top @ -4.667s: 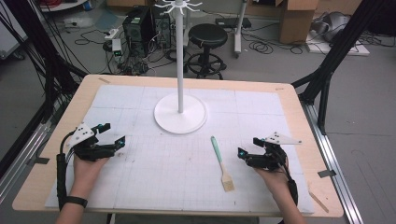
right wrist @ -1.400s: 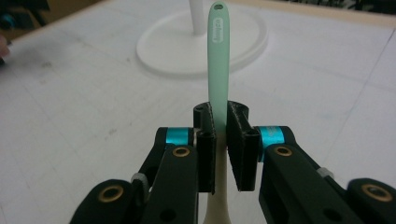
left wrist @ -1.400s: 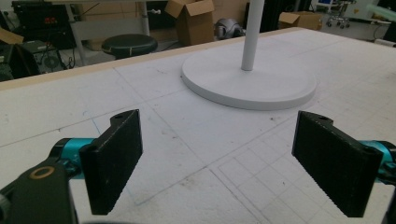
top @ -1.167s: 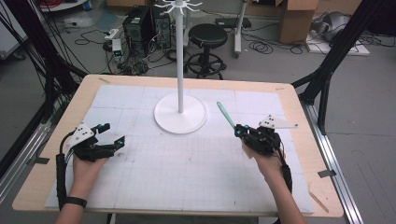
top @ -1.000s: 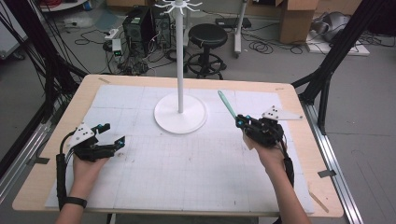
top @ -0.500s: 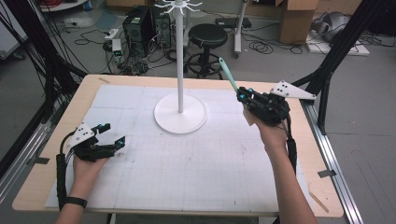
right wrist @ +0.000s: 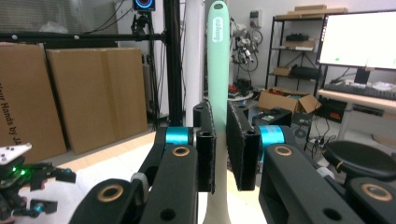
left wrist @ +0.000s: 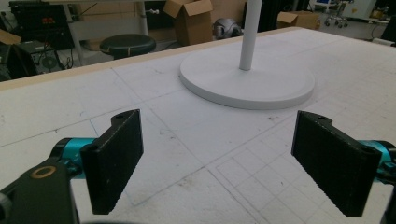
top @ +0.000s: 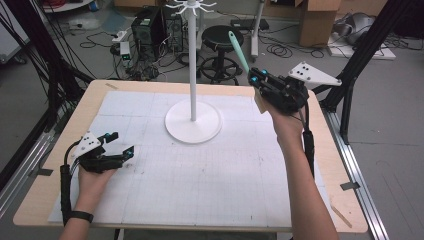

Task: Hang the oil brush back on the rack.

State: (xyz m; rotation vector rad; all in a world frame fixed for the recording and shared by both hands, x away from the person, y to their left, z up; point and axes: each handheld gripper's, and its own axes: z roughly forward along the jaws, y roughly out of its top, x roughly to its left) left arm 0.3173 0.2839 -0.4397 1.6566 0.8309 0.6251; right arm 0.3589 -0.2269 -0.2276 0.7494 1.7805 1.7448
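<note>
Right gripper (top: 256,80): jaws clamped on mint-green, wooden-bristled brush (top: 238,50), raised beside white hook stand (top: 193,65). Advice: align handle's hanging slot with a hook. Left gripper (top: 117,145): wide apart, empty.

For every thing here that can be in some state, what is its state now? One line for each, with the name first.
Left gripper: open, jaws wide apart, nothing between them, low over the table.
Right gripper: shut on the brush handle, raised above the table's far right part.
Brush: held off the table, green handle pointing up and away.
Stand: upright on its round base; no item visible on its top hooks.
</note>
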